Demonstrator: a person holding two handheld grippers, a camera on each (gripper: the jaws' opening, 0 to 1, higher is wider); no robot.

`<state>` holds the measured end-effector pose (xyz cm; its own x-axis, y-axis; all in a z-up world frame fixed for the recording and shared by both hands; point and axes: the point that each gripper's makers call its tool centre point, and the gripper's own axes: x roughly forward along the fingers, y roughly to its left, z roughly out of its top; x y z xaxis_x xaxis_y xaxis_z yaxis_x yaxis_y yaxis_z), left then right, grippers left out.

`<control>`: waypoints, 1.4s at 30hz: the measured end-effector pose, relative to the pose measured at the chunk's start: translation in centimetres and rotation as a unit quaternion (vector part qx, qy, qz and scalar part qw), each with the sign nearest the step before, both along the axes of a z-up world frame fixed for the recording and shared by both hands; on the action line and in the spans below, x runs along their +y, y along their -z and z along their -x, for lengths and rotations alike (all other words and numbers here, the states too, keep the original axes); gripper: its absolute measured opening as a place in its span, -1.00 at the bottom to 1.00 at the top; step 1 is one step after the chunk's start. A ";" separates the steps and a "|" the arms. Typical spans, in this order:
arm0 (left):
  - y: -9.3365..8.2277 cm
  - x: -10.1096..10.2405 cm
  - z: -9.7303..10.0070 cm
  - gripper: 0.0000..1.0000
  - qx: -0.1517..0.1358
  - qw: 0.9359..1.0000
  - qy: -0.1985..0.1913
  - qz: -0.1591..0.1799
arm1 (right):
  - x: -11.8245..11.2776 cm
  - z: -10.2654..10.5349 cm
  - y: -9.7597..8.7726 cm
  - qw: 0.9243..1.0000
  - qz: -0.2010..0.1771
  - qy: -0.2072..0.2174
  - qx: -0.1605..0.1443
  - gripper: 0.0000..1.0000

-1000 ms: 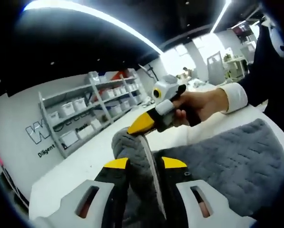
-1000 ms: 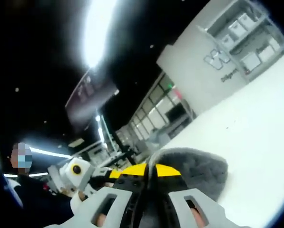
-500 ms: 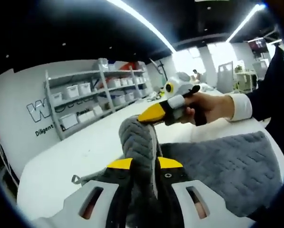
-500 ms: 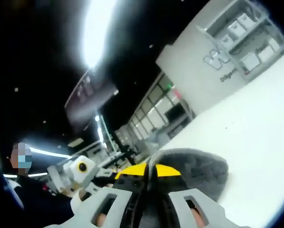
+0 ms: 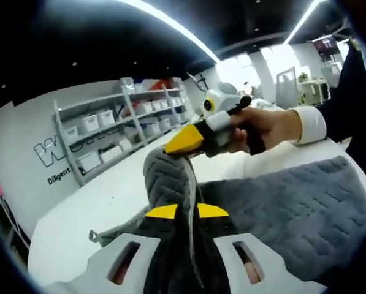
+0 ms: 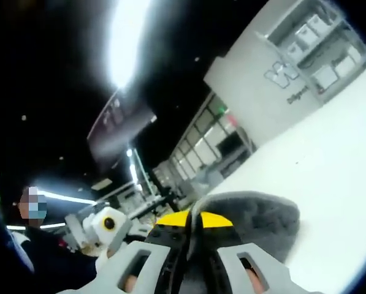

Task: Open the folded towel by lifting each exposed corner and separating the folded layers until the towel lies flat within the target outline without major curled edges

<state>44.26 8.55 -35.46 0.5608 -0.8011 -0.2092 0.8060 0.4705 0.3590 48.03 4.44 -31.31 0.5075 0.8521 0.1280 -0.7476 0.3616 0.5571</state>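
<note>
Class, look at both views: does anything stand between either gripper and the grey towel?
Nothing visible does. The left gripper is shut on a raised fold of the towel, and the right gripper is shut on the towel too.

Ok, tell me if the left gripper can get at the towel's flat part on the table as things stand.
Probably not yet: the left gripper is shut on a raised fold of the towel, so it would have to let go first. Otherwise the flat part lies bare just beside it.

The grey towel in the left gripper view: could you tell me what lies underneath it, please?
The grey towel lies on a white table, bare at its edges. Whatever the table carries beneath the towel, including any target outline, is covered.
</note>
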 end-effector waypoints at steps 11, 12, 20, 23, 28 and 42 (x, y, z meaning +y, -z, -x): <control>-2.5 -0.1 0.7 -0.75 0.031 0.995 0.025 0.096 | -0.9 -0.1 -0.5 1.000 0.005 0.011 -0.006 -1.00; -2.7 0.1 0.6 -0.75 0.041 0.993 0.027 0.111 | -1.0 -0.2 -0.5 1.000 0.006 0.012 -0.006 -1.00; -3.7 1.8 -0.9 -0.59 0.037 0.989 -0.003 0.141 | -1.7 -0.4 -0.6 1.000 0.018 0.022 -0.007 -1.00; -3.7 2.5 -1.4 -0.59 0.028 0.990 -0.019 0.134 | -2.0 -0.6 -0.5 0.999 0.029 0.029 -0.011 -1.00; -3.7 4.0 -2.6 -0.59 0.031 0.989 -0.043 0.140 | -3.3 -1.0 -0.8 0.999 0.016 0.041 -0.004 -1.00; 0.7 6.2 -5.2 -0.65 0.024 0.994 -0.109 0.023 | -4.6 -1.3 -1.0 0.999 -0.003 0.043 0.016 -1.00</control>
